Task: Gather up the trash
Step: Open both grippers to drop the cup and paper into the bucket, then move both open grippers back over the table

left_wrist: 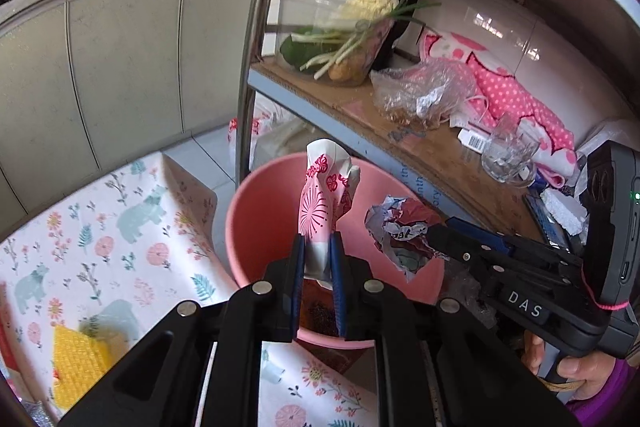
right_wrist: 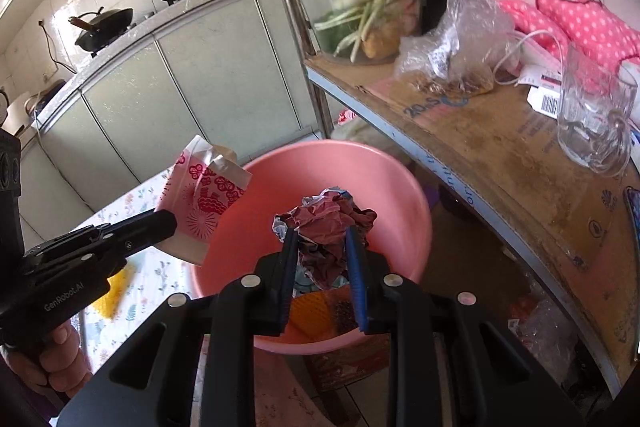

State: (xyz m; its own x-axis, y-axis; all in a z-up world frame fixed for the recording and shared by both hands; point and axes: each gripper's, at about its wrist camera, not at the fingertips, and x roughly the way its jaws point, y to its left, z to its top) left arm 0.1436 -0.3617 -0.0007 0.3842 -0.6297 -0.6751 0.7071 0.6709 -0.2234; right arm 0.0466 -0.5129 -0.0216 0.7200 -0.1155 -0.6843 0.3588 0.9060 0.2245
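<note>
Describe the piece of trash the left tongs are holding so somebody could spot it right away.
Find the pink basin on the floor beside the metal shelf. Above it, the left tongs pinch a flattened pink-and-white packet printed with red flowers. The crumpled dark-red foil wrapper in the right tongs is balled up instead.

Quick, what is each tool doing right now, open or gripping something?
Left tool: shut on the pink paper bag.
Right tool: shut on the crumpled wrapper, above the pink basin.
</note>
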